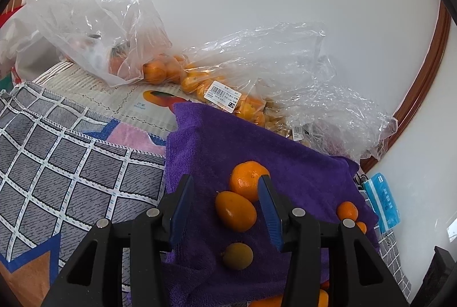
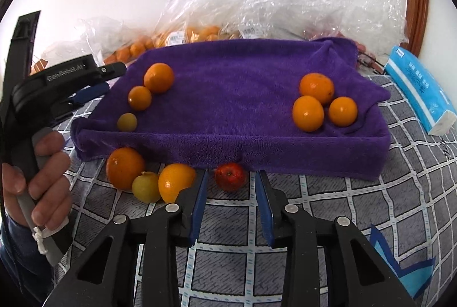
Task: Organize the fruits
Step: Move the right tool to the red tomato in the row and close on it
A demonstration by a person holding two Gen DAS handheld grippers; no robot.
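Left wrist view: left gripper (image 1: 225,205) hovers partly open and empty over the purple towel (image 1: 285,141); an oval orange fruit (image 1: 235,210) lies between its jaws, unpinched; free room toward the bags. Right wrist view: right gripper (image 2: 231,203) is narrow, empty, pointing at the red apple (image 2: 230,176) against the towel's front edge; probably the next pick, so it must reopen and advance.

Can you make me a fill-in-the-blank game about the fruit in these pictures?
1. The towel under the oranges is coloured ____.
2. On the towel's right side sit ____ orange fruits in a cluster.
3. The small fruit just ahead of the right gripper is coloured ____.
4. The blue packet lies to the ____ of the towel.

Missing words: purple; three; red; right
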